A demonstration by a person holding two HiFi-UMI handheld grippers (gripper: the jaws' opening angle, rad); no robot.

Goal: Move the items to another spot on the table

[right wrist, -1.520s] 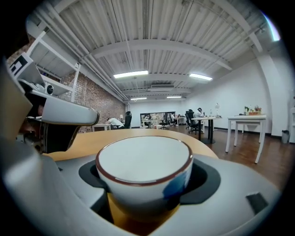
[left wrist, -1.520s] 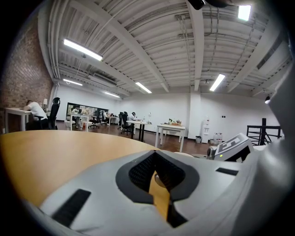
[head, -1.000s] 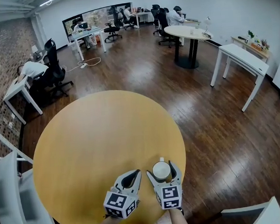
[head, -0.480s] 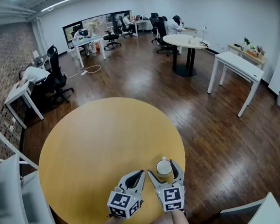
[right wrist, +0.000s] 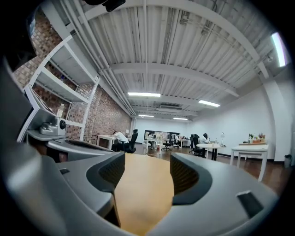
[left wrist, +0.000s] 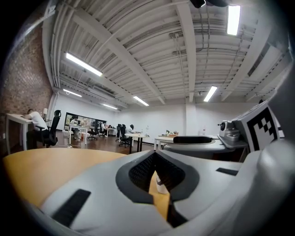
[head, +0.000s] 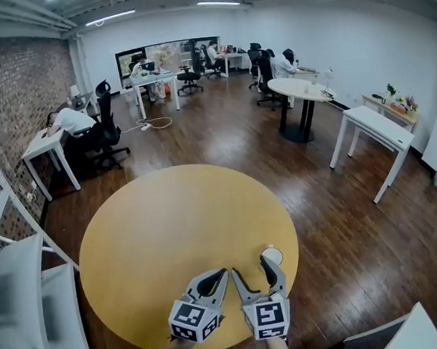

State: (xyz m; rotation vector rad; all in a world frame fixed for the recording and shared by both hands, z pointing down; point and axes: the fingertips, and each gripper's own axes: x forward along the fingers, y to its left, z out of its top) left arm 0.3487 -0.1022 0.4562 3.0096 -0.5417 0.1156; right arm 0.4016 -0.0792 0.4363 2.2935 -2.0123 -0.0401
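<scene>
A small white cup (head: pixel 272 256) stands on the round yellow table (head: pixel 170 227), close to its right edge. My right gripper (head: pixel 251 270) is just behind the cup and no longer around it. The cup sits beyond the right fingertip (head: pixel 268 263). Its jaws are closing with nothing between them, and the right gripper view shows only bare tabletop (right wrist: pixel 145 193) in the gap. My left gripper (head: pixel 220 274) lies beside it to the left with its tips together. Through a slit under those tips the left gripper view shows the cup (left wrist: pixel 160 182).
The table's near and right edges are close to both grippers. A white chair (head: pixel 414 327) stands at the lower right and white shelving (head: pixel 15 286) at the left. Farther off on the wooden floor are office desks, a round table (head: pixel 299 91) and seated people.
The cup stood between my right gripper's jaws in both earlier frames. Now it stands outside them by the right fingertip, and the jaws are narrower. The left gripper has hardly moved.
</scene>
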